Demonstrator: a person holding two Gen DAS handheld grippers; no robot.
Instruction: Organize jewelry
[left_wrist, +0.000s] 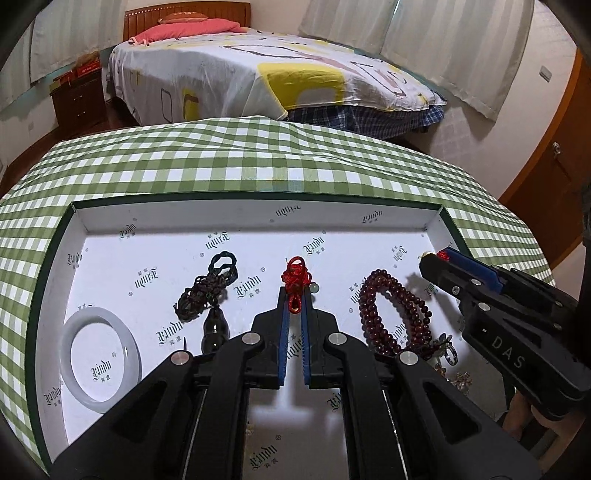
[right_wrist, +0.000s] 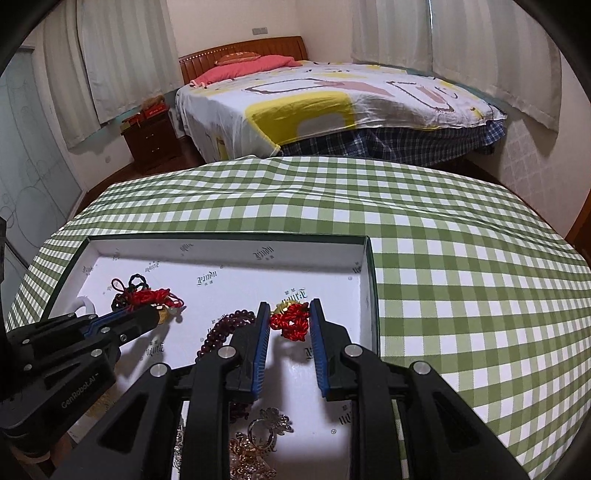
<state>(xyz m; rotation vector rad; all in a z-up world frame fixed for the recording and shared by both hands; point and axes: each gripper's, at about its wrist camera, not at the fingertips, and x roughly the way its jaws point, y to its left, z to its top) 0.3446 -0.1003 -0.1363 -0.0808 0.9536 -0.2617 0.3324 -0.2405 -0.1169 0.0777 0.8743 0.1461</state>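
Note:
A shallow white-lined box (left_wrist: 258, 218) with a dark green rim lies on the checked tablecloth. In it lie a white bangle (left_wrist: 99, 356), a dark cord pendant (left_wrist: 207, 291), a dark red bead strand (left_wrist: 391, 314) and metal trinkets (right_wrist: 258, 446). My left gripper (left_wrist: 294, 295) is shut on a red knotted cord (left_wrist: 294, 284), which also shows in the right wrist view (right_wrist: 151, 295). My right gripper (right_wrist: 288, 314) stands open around a second red knotted cord (right_wrist: 290, 321) with a gold piece, near the box's right wall. The right gripper also shows in the left wrist view (left_wrist: 430, 258).
The green checked tablecloth (right_wrist: 443, 258) covers the table beyond and right of the box. A bed (right_wrist: 332, 99) stands behind the table, a wooden nightstand (right_wrist: 151, 140) to its left. Curtains hang along the walls.

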